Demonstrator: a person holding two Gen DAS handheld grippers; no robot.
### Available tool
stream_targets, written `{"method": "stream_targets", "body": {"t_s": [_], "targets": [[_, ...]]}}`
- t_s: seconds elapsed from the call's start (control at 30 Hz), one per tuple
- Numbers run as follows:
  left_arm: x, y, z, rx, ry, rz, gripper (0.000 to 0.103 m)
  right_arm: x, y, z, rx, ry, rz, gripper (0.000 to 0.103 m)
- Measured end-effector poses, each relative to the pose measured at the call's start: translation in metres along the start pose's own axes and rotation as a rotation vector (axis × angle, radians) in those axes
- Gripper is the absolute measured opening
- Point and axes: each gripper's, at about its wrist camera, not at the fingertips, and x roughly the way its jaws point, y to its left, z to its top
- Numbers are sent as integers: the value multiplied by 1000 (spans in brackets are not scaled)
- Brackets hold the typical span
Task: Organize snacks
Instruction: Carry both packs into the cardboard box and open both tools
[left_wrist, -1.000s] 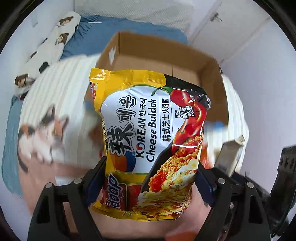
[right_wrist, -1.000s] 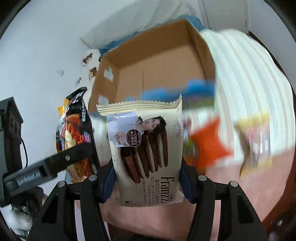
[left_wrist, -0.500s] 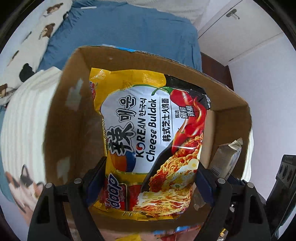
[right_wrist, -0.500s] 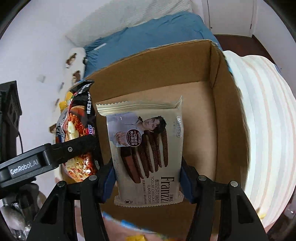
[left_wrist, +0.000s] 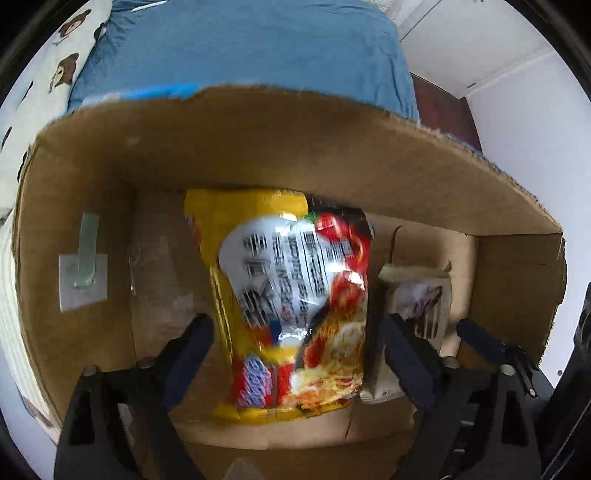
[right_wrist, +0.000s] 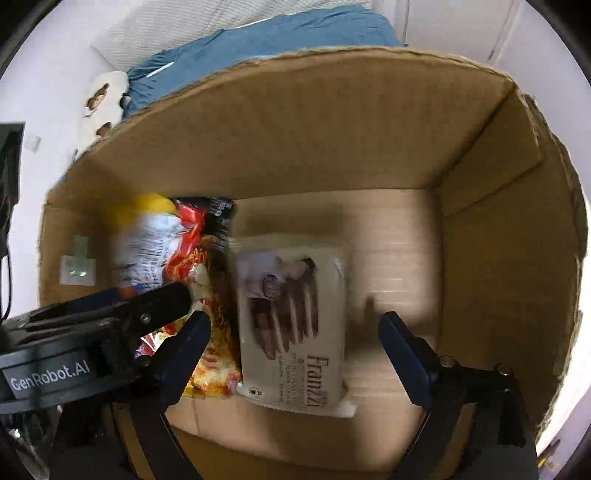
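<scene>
Both claws are pointing steeply down into an open cardboard box, which is sitting in front of a bed with a blue cover.

On the box's left inner wall, a white label with a strip of clear tape is showing. Next to it, the left claw is hanging over the box floor with its jaws spread wide; they have just been opening, and the pads are no longer pressing on anything. The yellow Korean cheese Buldak noodle packet is lying between them, blurred, with a gap at each side, its top edge lying towards the far wall.

Just to the right of the noodle packet, the beige Franzzi yogurt chocolate cookie pack is lying flat on the box floor, its long edge just beside the noodles. The right claw is hovering above it with jaws well apart; these too have just been opening, and neither pad is touching the pack. From this view the left claw's arm is reaching in over the noodles. Further right, the box floor is bare up to the right wall.
</scene>
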Motion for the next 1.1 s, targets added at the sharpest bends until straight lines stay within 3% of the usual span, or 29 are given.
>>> {"method": "stream_targets", "body": {"t_s": [0.3,0.57,0.8,1.1], "targets": [[-32,2,-8,2,-78,-37,96,-27,5,-11,-9,-38,-9,99],[-87,8,-70,28,-281,25,96,-94,16,-63,-12,-131,-56,100],[-115,9,-105,54,-351,38,96,-131,0,-104,8,-202,-69,100],[-157,-11,-182,119,-455,51,96,-187,9,-166,-23,-324,-92,100]]}}
